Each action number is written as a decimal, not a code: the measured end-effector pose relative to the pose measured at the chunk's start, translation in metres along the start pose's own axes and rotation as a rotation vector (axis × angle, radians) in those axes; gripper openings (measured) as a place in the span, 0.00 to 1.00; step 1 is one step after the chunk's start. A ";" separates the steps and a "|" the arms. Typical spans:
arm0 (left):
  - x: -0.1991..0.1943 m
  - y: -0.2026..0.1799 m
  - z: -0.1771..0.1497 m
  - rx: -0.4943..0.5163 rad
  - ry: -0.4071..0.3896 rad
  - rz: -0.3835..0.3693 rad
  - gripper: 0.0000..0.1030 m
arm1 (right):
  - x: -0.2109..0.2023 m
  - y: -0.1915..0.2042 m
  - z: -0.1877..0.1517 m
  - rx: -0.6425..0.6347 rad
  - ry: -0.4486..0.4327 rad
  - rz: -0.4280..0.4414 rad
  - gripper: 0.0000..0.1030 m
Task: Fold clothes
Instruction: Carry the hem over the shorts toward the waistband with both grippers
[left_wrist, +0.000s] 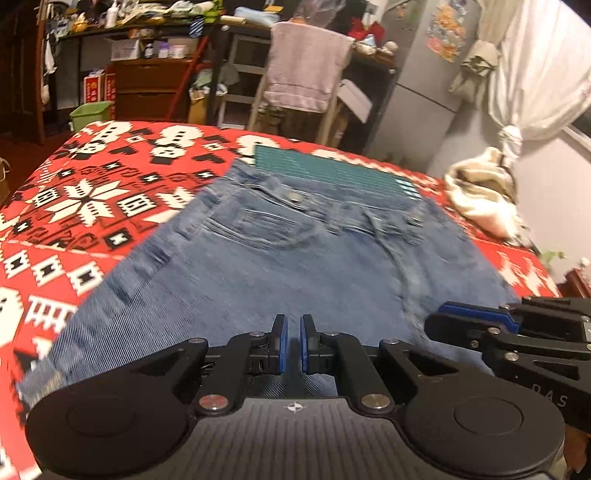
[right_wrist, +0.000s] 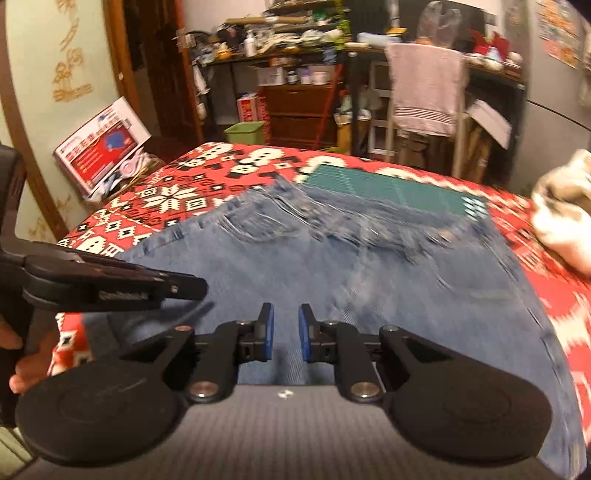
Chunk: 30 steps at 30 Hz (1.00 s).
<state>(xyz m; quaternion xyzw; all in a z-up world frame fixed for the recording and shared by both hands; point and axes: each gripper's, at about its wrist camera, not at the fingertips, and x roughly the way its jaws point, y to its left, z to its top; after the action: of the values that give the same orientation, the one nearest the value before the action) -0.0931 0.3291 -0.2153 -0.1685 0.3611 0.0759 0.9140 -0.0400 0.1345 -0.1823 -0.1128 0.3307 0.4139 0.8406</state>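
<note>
- A pair of blue jeans (left_wrist: 280, 266) lies spread flat on a red blanket (left_wrist: 92, 192) with white and black snowflake and diamond patterns; the surface under the blanket cannot be made out.
- The waistband, with a metal button and front pockets, is at the far end; the denim runs toward both cameras.
- A green ruled mat (left_wrist: 332, 170) lies under the far edge of the waistband, partly covered by it.
- A crumpled cream cloth (left_wrist: 484, 195) sits on the blanket, off to the right of the jeans.
- The left tongs (left_wrist: 293, 343) are over the near part of the denim, the blue pads a narrow gap apart with nothing between them (only denim shows through the gap).
- The right tongs (right_wrist: 282, 332) are over the denim just beside them, slightly parted and holding nothing.
- In the right wrist view, the left tool comes in from the left edge, with a person's fingers (right_wrist: 22, 365) wrapped around its handle.
- Both views are blurred, so fine detail in the denim is unclear.
- Behind the blanket stands a cluttered room: a pink towel (left_wrist: 306, 74) draped over a chair, shelves packed with items, and a green bin (left_wrist: 90, 114).
</note>
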 end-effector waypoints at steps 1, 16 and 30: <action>0.006 0.006 0.005 -0.005 0.002 0.007 0.07 | 0.012 0.002 0.007 -0.008 0.009 0.007 0.15; 0.027 0.040 0.012 -0.005 0.012 -0.049 0.03 | 0.121 -0.021 0.047 -0.062 0.080 -0.010 0.15; 0.024 0.077 0.048 -0.161 -0.056 0.035 0.03 | 0.151 0.004 0.110 -0.134 0.038 0.181 0.14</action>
<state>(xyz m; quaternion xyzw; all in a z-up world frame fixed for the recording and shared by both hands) -0.0655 0.4183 -0.2183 -0.2327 0.3310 0.1253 0.9058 0.0738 0.2820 -0.1964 -0.1462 0.3268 0.5072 0.7839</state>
